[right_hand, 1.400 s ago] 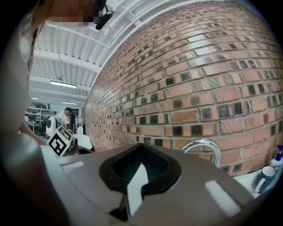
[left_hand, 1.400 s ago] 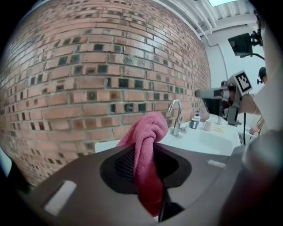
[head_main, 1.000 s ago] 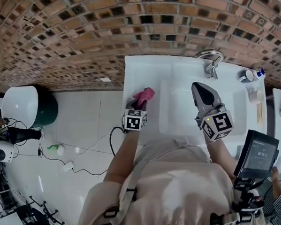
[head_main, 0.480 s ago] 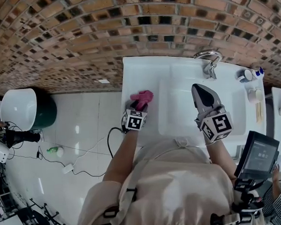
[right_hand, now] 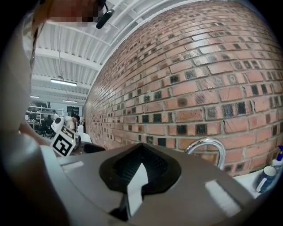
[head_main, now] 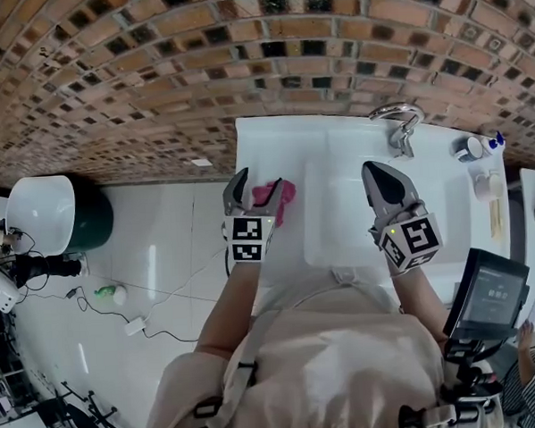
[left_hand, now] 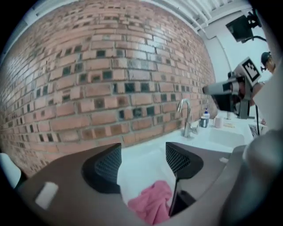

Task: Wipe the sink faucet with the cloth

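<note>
The pink cloth (head_main: 278, 197) lies loose on the desk (head_main: 262, 139) beside the sink (head_main: 333, 243), below the left hand-held gripper (head_main: 254, 188), whose jaws are opening and grip nothing. The right hand-held gripper (head_main: 384, 179) is closed and empty. Nothing touches the faucet (head_main: 399, 121), so wiping looks either finished or not begun

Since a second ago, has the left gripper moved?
Yes. The left gripper has lifted off the cloth, which lies on the counter. Its jaws are opening, and it now overlaps the counter's left edge.
</note>
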The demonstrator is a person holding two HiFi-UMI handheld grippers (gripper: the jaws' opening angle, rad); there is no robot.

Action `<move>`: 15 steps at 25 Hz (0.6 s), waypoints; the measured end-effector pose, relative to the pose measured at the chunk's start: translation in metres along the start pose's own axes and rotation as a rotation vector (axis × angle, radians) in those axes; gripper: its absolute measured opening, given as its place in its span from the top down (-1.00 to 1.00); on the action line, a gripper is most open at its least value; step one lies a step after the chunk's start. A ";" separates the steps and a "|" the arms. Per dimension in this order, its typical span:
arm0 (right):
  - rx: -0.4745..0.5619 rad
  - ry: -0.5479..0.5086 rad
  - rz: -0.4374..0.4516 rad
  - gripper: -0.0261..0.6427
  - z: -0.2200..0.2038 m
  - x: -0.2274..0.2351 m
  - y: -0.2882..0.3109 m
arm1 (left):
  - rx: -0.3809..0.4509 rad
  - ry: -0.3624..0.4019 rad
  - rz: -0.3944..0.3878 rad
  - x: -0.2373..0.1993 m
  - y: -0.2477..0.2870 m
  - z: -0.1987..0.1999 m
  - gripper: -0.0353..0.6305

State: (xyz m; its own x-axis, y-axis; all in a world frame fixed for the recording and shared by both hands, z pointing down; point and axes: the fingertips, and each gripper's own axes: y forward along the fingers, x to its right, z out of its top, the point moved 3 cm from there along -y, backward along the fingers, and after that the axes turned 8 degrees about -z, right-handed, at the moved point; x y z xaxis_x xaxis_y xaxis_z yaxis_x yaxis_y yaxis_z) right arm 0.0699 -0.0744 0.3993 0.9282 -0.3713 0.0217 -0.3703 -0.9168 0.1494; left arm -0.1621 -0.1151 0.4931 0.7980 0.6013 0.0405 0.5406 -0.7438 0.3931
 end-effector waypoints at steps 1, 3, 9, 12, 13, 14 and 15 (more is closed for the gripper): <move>0.001 -0.001 0.003 0.94 0.001 -0.001 0.001 | 0.054 0.029 -0.006 0.003 0.000 0.025 -0.05; 0.004 -0.005 0.008 0.94 0.003 -0.003 0.003 | 0.143 0.090 -0.027 0.015 0.001 0.065 0.11; 0.022 -0.025 0.001 0.94 0.008 -0.002 0.003 | 0.300 0.130 -0.112 0.053 0.008 0.118 0.70; 0.022 -0.026 -0.006 0.94 0.007 0.000 0.001 | 0.327 0.154 -0.164 0.069 0.014 0.126 0.88; 0.022 -0.025 -0.008 0.94 0.006 0.000 0.001 | 0.336 0.157 -0.183 0.073 0.016 0.128 0.88; 0.022 -0.025 -0.009 0.94 0.006 0.001 0.000 | 0.345 0.158 -0.200 0.077 0.017 0.130 0.89; 0.023 -0.026 -0.011 0.94 0.005 0.001 0.000 | 0.354 0.160 -0.212 0.080 0.017 0.131 0.89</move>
State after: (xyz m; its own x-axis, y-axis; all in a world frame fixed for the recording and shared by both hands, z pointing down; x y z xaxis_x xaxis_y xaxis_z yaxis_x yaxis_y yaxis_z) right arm 0.0706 -0.0752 0.3939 0.9311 -0.3648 -0.0051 -0.3613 -0.9238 0.1266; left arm -0.0538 -0.1179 0.3830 0.6231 0.7685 0.1453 0.7683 -0.6362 0.0705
